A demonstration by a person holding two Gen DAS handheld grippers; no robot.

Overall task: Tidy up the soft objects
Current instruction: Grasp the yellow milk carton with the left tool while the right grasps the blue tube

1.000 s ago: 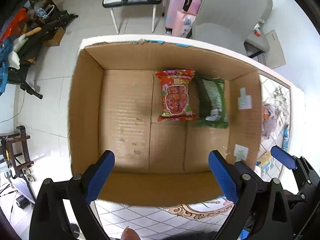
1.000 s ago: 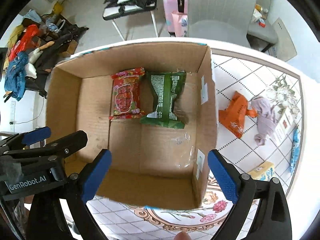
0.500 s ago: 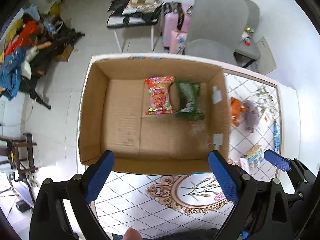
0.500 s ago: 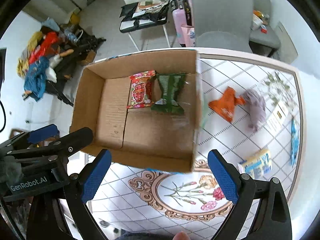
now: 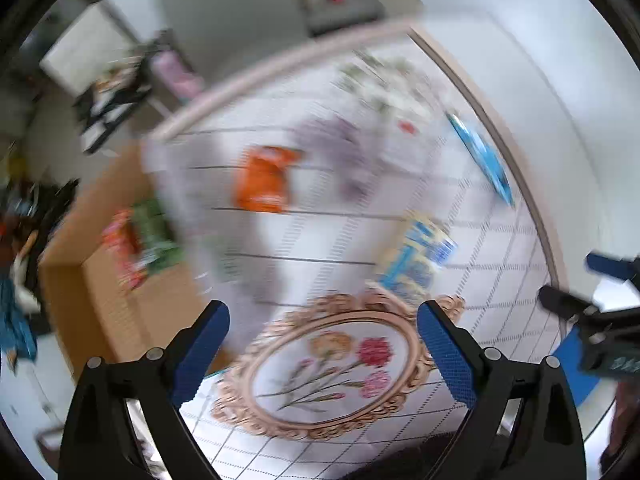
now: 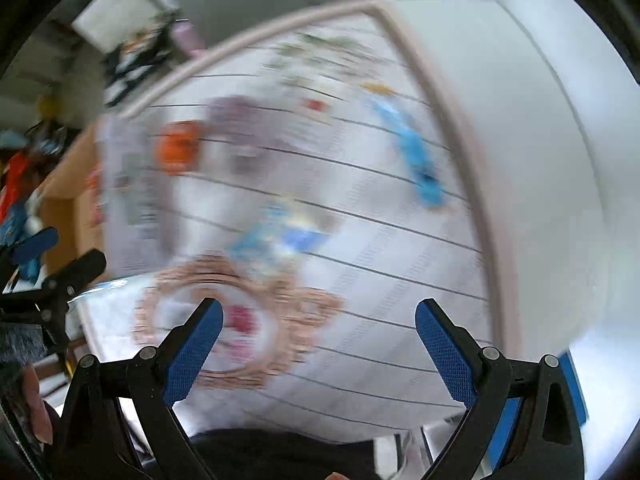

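Both views are motion-blurred. My left gripper (image 5: 322, 348) is open and empty above the floral tablecloth. An orange packet (image 5: 264, 180), a lilac cloth (image 5: 344, 152), a blue-and-yellow pack (image 5: 420, 252) and a blue strip (image 5: 480, 160) lie on the cloth ahead. The cardboard box (image 5: 96, 280) stands at the left with a red packet (image 5: 120, 248) and a green packet (image 5: 154, 236) inside. My right gripper (image 6: 318, 344) is open and empty; it sees the orange packet (image 6: 178, 152), lilac cloth (image 6: 236, 116), blue-and-yellow pack (image 6: 280, 232) and blue strip (image 6: 416, 160).
The table's rim (image 5: 520, 168) curves along the right, with white floor beyond. The right gripper's body (image 5: 600, 312) shows at the right edge of the left wrist view, and the left gripper's body (image 6: 48, 276) at the left edge of the right wrist view. A chair and clutter stand behind.
Both grippers have swung right, away from over the box, and now face the loose items on the tablecloth. Both stay open and empty.
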